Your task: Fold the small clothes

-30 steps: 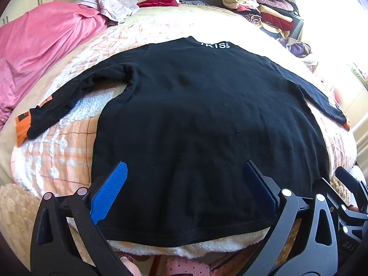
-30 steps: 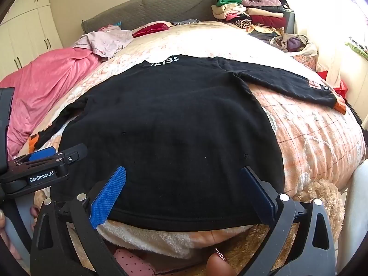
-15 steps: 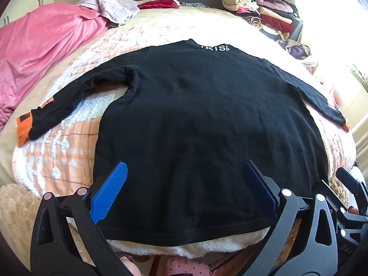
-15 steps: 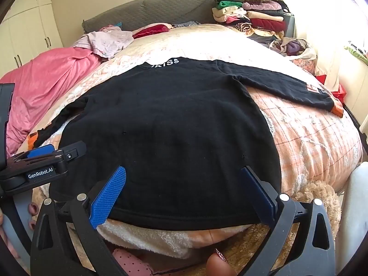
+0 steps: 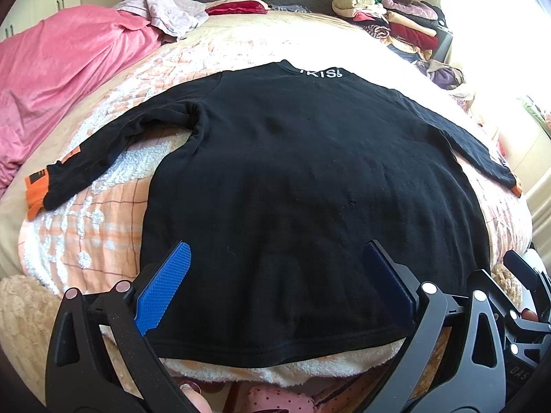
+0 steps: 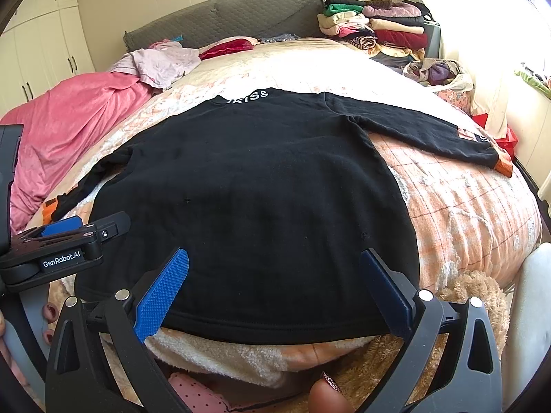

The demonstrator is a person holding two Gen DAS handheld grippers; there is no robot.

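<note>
A black long-sleeved shirt lies flat on the bed, back up, white lettering at its collar and orange cuffs on both spread sleeves. My left gripper hovers open over the near hem, left of centre, holding nothing. The same shirt fills the right wrist view, where my right gripper is open above the hem's right half. The left gripper's body shows at the left edge of that view. The right sleeve stretches toward the bed's right side.
The bed carries an orange-and-white plaid fleece blanket. A pink quilt is heaped at the left, a lilac garment near the grey headboard. Several folded clothes are stacked at the far right corner. A fingertip shows at the bottom.
Both grippers have drawn slightly back and up, so the shirt sits a little lower and smaller in view. The shirt itself has not moved.
</note>
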